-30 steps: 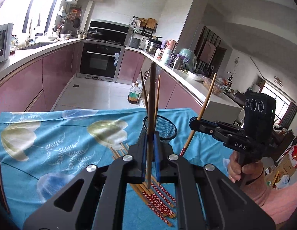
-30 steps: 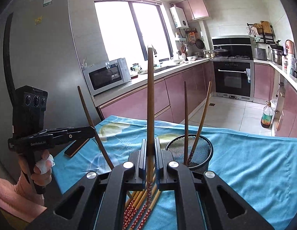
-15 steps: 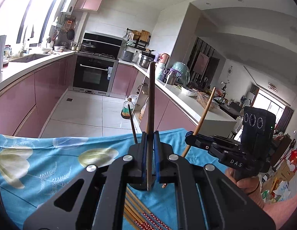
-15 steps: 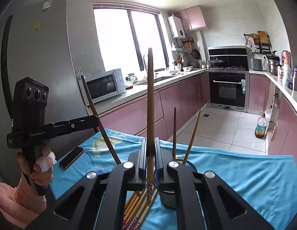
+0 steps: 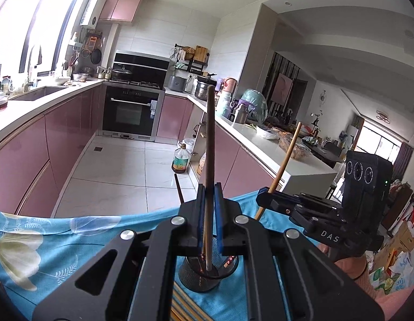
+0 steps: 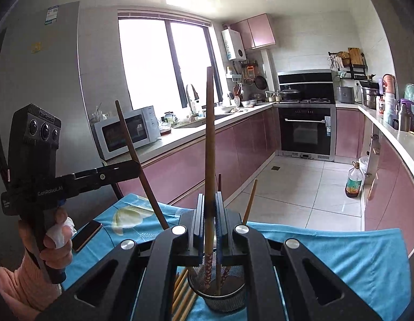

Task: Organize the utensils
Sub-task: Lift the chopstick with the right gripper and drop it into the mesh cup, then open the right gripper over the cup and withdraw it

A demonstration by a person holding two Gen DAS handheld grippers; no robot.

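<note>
Both grippers clamp one upright chopstick each above the black wire-mesh holder (image 6: 223, 289) at lower centre: the left gripper (image 5: 210, 208) a dark wooden chopstick (image 5: 210, 144), the right gripper (image 6: 210, 214) a light bamboo chopstick (image 6: 209, 147). A few chopsticks stand inside; several loose bamboo chopsticks (image 6: 181, 291) remain on the blue floral tablecloth (image 6: 327, 254).

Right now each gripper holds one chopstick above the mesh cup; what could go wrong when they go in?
1. The mesh cup looks light and already holds chopsticks; a sideways push from the dark chopstick or the light chopstick could tip it.
2. Both grippers, left gripper and right gripper, crowd one small opening, so they may collide.
3. A missed drop could land on the loose chopsticks on the cloth.
</note>
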